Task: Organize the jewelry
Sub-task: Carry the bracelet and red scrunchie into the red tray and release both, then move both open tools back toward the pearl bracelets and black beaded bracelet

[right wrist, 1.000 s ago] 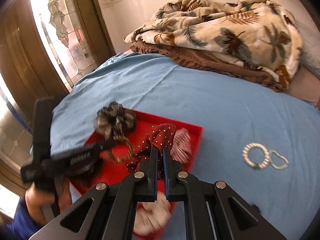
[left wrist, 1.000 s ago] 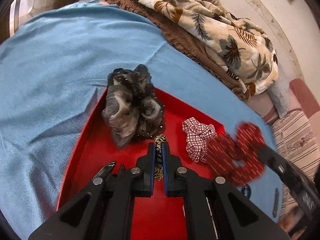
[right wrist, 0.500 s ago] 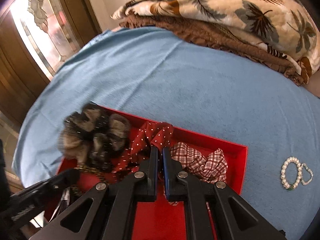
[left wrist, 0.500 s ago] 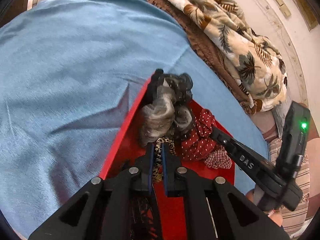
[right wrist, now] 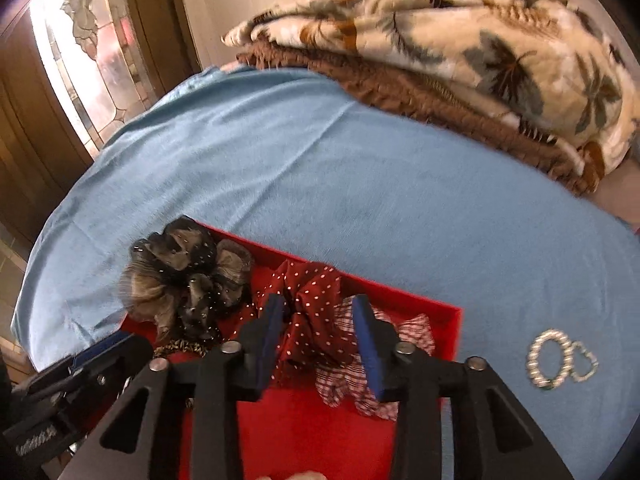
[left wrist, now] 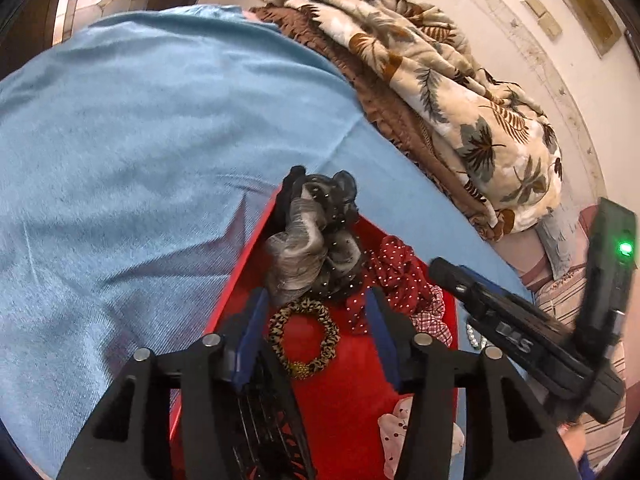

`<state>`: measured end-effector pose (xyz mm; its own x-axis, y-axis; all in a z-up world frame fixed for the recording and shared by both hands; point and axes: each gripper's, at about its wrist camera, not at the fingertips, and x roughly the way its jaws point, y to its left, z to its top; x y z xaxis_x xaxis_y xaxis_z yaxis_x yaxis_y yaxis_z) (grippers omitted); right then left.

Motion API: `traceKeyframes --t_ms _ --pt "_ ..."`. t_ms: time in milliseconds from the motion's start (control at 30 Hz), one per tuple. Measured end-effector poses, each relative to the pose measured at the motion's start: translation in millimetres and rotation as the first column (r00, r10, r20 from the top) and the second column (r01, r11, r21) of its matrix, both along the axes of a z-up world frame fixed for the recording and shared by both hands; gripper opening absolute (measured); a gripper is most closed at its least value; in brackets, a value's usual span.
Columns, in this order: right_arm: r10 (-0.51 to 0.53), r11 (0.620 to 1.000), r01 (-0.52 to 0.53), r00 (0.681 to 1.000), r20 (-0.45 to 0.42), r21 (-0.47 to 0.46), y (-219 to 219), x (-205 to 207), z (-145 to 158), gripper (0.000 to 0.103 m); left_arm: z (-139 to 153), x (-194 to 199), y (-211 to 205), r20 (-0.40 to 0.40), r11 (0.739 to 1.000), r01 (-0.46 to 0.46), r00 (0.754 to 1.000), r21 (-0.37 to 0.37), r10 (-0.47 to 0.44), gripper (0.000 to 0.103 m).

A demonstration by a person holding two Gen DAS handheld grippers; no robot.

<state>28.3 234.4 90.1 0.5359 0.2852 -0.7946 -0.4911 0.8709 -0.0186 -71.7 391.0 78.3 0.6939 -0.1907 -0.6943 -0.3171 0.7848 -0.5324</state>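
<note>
My left jaws are spread wide over the leopard hair tie (left wrist: 303, 338) in the red tray (left wrist: 236, 280), with the big grey scrunchie (left wrist: 312, 236) piled right ahead, my right gripper (left wrist: 440, 270) crowding one side, and bare blue sheet (left wrist: 140, 140) past the other.

Bright window glare, fisheye warp, blurred edges

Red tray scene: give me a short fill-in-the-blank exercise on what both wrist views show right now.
1. The leopard-print hair tie lies inside the ___ tray.
2. The left gripper has its jaws ___.
3. The pearl bracelet lies on the ___ sheet, outside the tray.
4. Between the right gripper fingers lies the polka-dot scrunchie, coloured dark ___.

Missing words: red; open; blue; red
</note>
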Motion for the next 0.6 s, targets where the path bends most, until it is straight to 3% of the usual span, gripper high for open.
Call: traceKeyframes --t_ms 100,300,467,600 --pt "0.002 1.0 -0.002 0.999 0.033 -0.003 -14 -12 11 0.055 1 0 -4 0.001 1.0 -0.001 1.0 0.023 0.001 0.053" --pt "-0.042 0.999 0.043 0.998 0.035 -0.005 -78 -35 17 0.057 0 -5 -7 -0.009 0.999 -0.014 1.0 0.047 0.014 0.057" --pt "-0.186 0.982 0.185 0.982 0.013 0.031 -166 -52 19 0.061 -3 -12 -10 -0.014 0.999 -0.031 0.999 0.041 0.032 0.059" --pt "-0.311 0.947 0.313 0.95 -0.043 0.075 -239 -67 10 0.062 2 -19 -22 0.009 0.992 -0.047 0.999 0.117 0.046 0.059"
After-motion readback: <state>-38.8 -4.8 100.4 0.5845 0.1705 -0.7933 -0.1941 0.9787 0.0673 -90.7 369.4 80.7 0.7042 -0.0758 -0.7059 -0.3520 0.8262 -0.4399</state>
